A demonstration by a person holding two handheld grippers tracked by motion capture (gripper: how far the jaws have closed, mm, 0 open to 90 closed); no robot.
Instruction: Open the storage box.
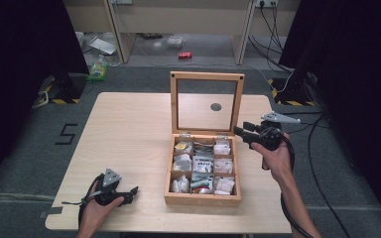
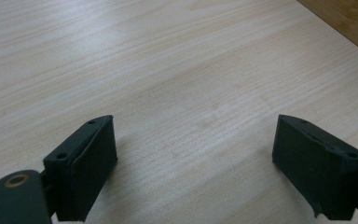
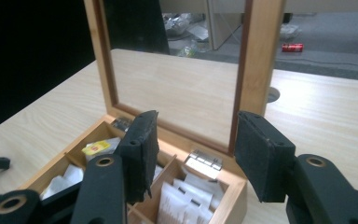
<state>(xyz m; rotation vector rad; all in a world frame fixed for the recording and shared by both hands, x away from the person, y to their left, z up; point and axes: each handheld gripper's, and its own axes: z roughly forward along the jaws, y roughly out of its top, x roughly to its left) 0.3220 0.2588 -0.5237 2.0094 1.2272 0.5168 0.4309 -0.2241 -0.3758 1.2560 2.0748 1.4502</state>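
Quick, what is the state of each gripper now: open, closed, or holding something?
Left gripper: open, holding nothing, over the bare table.
Right gripper: open, holding nothing, beside the raised lid of the wooden box.

I see the wooden tea box (image 1: 203, 198) sitting on the table's near right half, its front wall close to the near edge. Its lid (image 1: 207, 101), a light wood frame around a clear pane, stands upright on two metal hinges (image 3: 204, 160) at the back wall. Inside, wooden dividers form a three-by-three grid of compartments, each holding tea bag sachets (image 1: 222, 167), mostly white. The far-left compartment holds a sachet with a yellow label (image 3: 97, 148).
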